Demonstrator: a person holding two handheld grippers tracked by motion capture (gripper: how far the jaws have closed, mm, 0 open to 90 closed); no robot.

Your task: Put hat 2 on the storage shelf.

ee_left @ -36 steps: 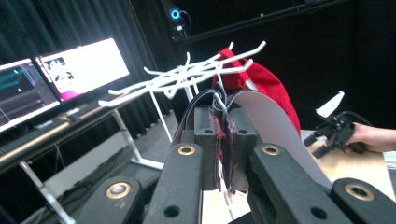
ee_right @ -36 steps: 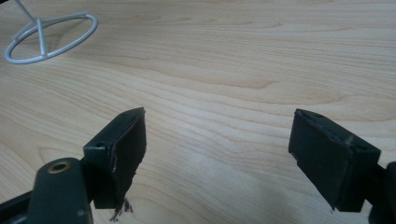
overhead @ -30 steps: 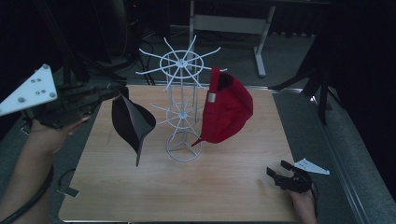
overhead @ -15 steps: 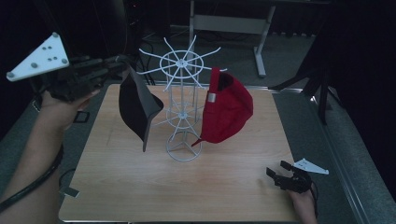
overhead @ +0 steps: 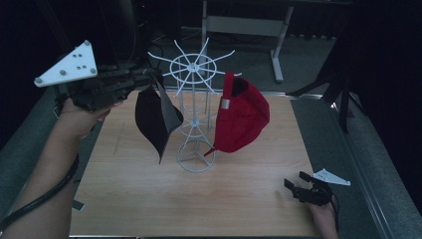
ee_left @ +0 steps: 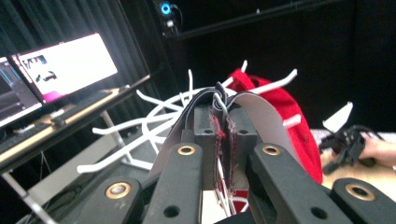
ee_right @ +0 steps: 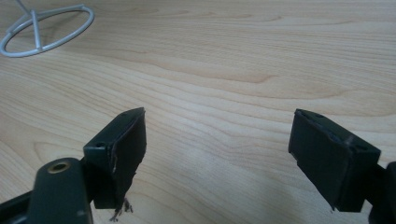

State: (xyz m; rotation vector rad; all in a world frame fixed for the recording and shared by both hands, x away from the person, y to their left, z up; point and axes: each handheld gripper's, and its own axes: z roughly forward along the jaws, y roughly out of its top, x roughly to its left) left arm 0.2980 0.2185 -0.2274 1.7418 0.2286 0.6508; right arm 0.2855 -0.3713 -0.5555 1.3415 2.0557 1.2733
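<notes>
**Operator A:** Wood-grain tabletop (overhead: 149,209) lies closest to us, dim room behind it. At the near right corner we see the right gripper (overhead: 304,188) resting low on the board, jaws spread wide with nothing between them; the right gripper view confirms bare wood between its pads (ee_right: 122,149).

**Operator B:** Agreed. Moving inward, the white wire hat rack (overhead: 195,114) stands mid-table on its ring base. A red cap (overhead: 241,119) hangs on its right side.

**Operator A:** On the left we hold the black cap (overhead: 155,119). The left gripper (overhead: 144,77) is clamped tight on the cap's upper edge; in the left gripper view its fingers (ee_left: 205,135) pinch the fabric band with no gap to spare.

**Operator B:** Change noted: compared with a second ago, the left gripper has carried the black cap upward and closer to the rack. The cap then hung lower, clear of the spokes; now its top sits just beside the upper spoke ring. The right gripper has not shifted.

**Operator A:** We judge the hanging step is close: the cap is at hook height but not yet on a prong. Next, we would guide the band over a free spoke before releasing.

**Operator B:** Beyond the rack we see a grey desk frame (overhead: 244,25) and dark curtains.
</notes>
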